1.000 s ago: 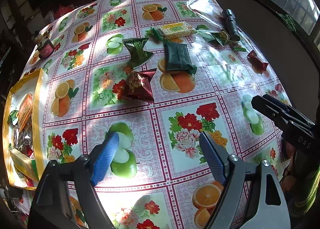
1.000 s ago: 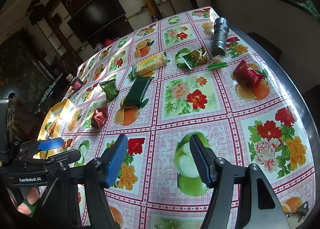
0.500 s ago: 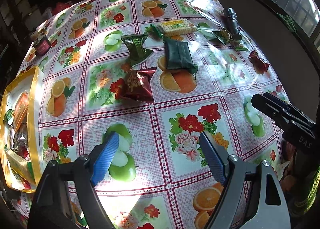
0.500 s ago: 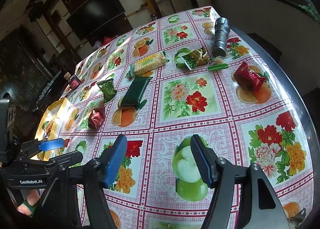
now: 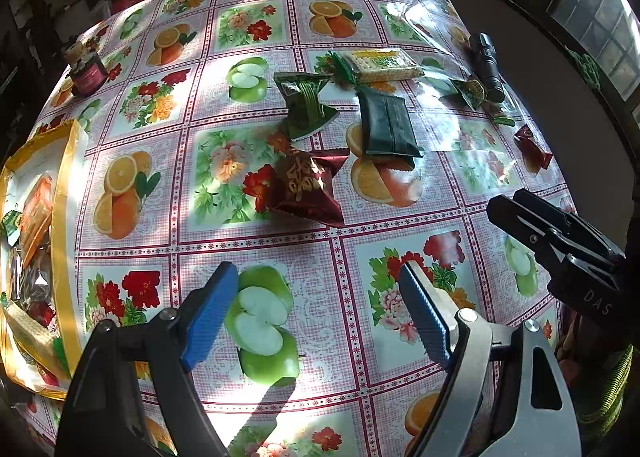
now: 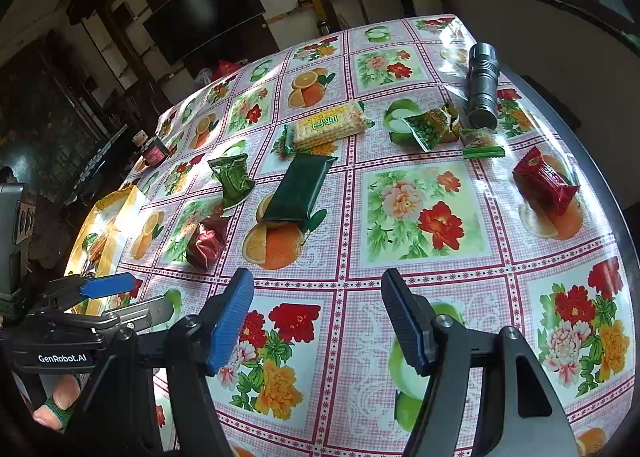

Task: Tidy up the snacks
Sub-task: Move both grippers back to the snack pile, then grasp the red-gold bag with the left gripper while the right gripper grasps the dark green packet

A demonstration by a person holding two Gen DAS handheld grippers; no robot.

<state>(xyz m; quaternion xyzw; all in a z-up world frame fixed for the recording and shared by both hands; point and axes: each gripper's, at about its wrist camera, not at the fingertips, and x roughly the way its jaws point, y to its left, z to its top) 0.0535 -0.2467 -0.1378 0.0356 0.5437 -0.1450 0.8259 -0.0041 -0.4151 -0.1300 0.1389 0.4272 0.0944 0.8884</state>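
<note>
Left wrist view: the left gripper [image 5: 316, 309] hangs open and empty above bare tablecloth [image 5: 336, 257]. The yellow bag [image 5: 64, 217] of snacks is cut off at the left edge, its contents hard to read. A dark red packet [image 5: 308, 187] lies just ahead, a dark green packet [image 5: 386, 123] beyond.

Right wrist view: the right gripper [image 6: 316, 321] is open too, nothing between its jaws, clear cloth ahead. A red packet [image 6: 544, 181] and a torch [image 6: 484, 85] lie near the table's right edge
</note>
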